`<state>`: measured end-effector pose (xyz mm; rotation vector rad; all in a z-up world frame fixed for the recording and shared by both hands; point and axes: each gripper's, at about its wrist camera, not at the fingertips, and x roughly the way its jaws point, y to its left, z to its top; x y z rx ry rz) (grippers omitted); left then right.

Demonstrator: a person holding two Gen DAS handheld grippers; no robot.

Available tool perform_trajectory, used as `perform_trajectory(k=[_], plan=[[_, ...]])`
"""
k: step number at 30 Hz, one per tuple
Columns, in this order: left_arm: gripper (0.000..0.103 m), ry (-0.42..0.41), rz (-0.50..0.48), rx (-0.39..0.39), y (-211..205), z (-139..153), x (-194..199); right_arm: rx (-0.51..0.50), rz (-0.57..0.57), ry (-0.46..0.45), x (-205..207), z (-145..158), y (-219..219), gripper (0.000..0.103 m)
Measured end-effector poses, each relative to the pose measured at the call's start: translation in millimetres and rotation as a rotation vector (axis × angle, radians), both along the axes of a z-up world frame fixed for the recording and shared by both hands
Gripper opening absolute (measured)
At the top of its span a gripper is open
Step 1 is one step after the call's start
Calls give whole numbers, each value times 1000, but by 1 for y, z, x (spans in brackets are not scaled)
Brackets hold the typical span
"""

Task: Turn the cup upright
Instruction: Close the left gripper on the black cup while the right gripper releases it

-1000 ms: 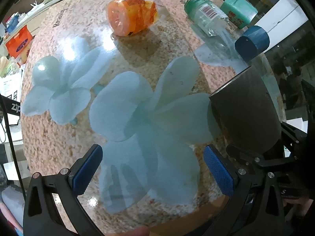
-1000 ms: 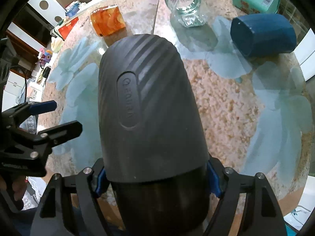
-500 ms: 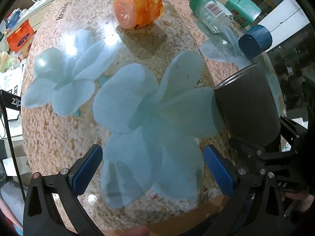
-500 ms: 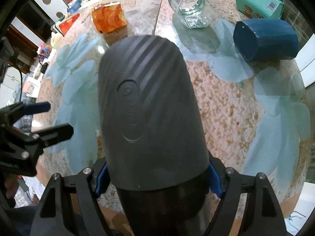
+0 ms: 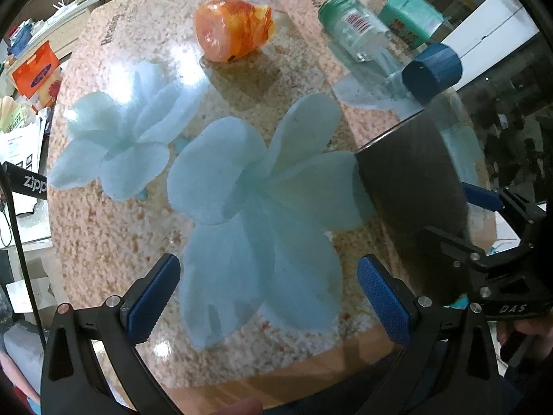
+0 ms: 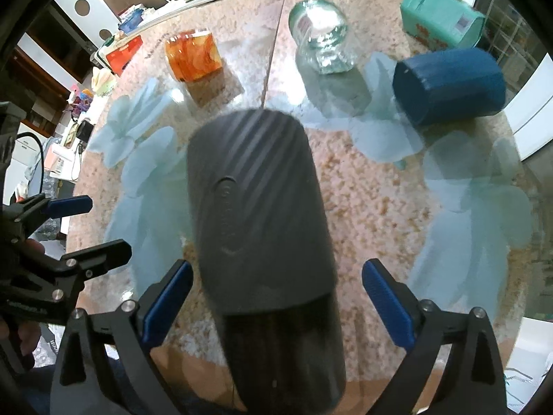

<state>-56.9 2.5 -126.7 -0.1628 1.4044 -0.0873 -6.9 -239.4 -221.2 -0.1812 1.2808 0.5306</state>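
The left gripper (image 5: 268,297) hangs over the table (image 5: 103,228) with its blue pads (image 5: 148,297) wide apart and nothing between them. Just right of the right finger, the dark cup (image 5: 411,186) sits between the right gripper's (image 5: 480,238) fingers. Far ahead lie an orange jar (image 5: 231,34), a glass jar (image 5: 356,34) and a blue cup (image 5: 432,72).

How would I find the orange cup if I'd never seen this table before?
Start at the speckled table with pale blue flowers printed on it and look to its far side. The orange cup lies there on its side, to the left of a clear glass jar. It is the only orange, see-through thing; the other tipped cup is solid dark blue.
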Motion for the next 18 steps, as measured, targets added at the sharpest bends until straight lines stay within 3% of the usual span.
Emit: perform_trajectory(k=[5, 11, 14, 18], plan=[[103, -10, -13, -2, -7, 25, 0, 32, -17, -13, -4, 30, -16, 99], [103, -15, -7, 40, -27, 46, 0, -4, -54, -38, -3, 66, -30, 101], [103, -12, 11, 27, -42, 52, -1, 18, -45, -54, 0, 84, -37, 101], [103, -17, 44, 68, -62, 62, 1, 37, -7, -59, 4, 98, -50, 101]])
